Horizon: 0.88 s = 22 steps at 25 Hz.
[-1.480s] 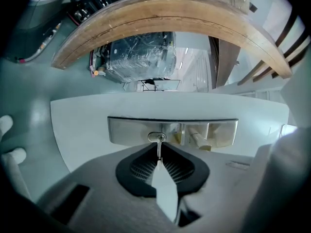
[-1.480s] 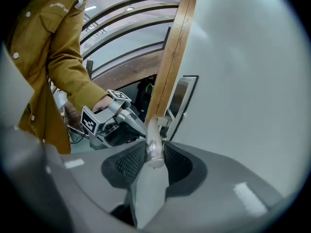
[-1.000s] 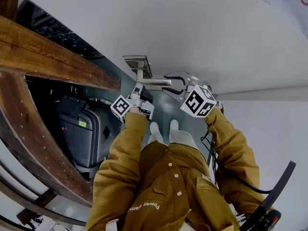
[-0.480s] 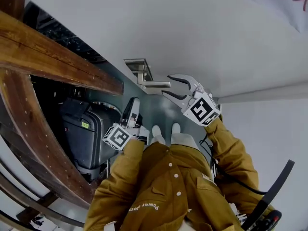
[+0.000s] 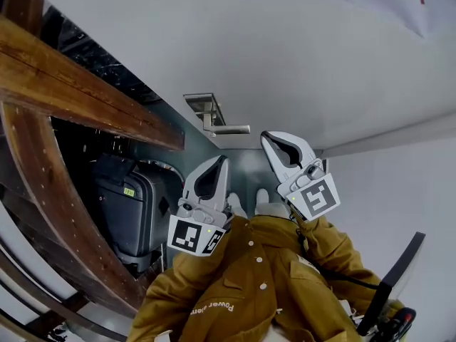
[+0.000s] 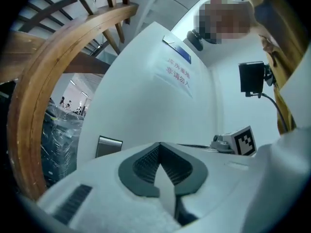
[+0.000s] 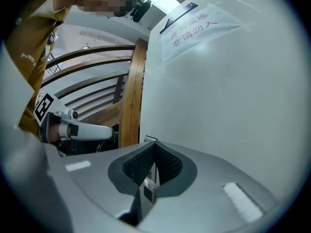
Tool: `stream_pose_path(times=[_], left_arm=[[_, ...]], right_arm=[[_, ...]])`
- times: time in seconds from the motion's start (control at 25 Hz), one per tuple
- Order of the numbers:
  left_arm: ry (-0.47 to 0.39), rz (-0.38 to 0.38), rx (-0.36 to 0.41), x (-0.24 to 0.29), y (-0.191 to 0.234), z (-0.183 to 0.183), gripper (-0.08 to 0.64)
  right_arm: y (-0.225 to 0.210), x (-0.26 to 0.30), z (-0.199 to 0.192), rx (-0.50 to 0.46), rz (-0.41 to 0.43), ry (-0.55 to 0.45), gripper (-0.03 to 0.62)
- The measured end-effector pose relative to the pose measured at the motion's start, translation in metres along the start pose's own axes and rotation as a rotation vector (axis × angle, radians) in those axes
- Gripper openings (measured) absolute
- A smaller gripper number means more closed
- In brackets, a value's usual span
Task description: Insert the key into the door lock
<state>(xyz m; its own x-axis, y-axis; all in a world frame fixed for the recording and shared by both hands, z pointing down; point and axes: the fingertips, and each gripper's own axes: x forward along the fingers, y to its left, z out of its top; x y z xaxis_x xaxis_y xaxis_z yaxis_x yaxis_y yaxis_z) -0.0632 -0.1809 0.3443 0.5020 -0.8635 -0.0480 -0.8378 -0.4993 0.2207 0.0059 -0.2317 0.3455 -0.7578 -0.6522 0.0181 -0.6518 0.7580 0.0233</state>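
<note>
The grey door (image 5: pixel 285 63) carries a metal lock plate (image 5: pixel 202 106) with a lever handle (image 5: pixel 229 129). No key shows in any view. My left gripper (image 5: pixel 222 160) is shut, and its tips sit below and short of the handle, apart from it. My right gripper (image 5: pixel 266 137) is also shut, just right of the lever's end and not touching it. In the left gripper view the left gripper (image 6: pixel 159 145) has its pads together with nothing between them, and the lock plate (image 6: pixel 108 146) lies beyond. The right gripper (image 7: pixel 154 144) is pressed shut too.
A black suitcase (image 5: pixel 130 206) stands behind a curved wooden railing (image 5: pixel 39 191) left of the door. A wooden beam (image 5: pixel 85 91) crosses above it. A paper sign (image 6: pixel 177 72) hangs on the door. A small black camera box (image 6: pixel 251 77) hangs by the wall.
Both grippers have pulled back from the handle toward my body. The right jaws, wide open before, are closed; the left gripper has rolled over and closed.
</note>
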Motion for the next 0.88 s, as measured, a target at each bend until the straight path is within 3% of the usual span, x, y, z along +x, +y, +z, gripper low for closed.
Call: stream_pose_path(times=[0.12,0.2,0.56,0.88], left_arm=[[0.036,-0.015,0.044,0.006,-0.016,-0.005,0.002],[0.043,-0.023,0.047,0.008,-0.021,-0.006,0.002],[0.079,-0.023,0.044,0.005,-0.014,-0.014,0.002],[0.079,-0.024,0.021,0.001,-0.016,-0.018,0.002]], right_arm=[[0.002,-0.008,-0.004,0.029,-0.028,0.002,0.005],[0.002,-0.017,-0.019,0.061,-0.041,0.056,0.005],[0.004,-0.024,-0.029,0.064,-0.065,0.113,0.005],[0.011,-0.021,-0.025,0.038,-0.029,0.025,0.005]])
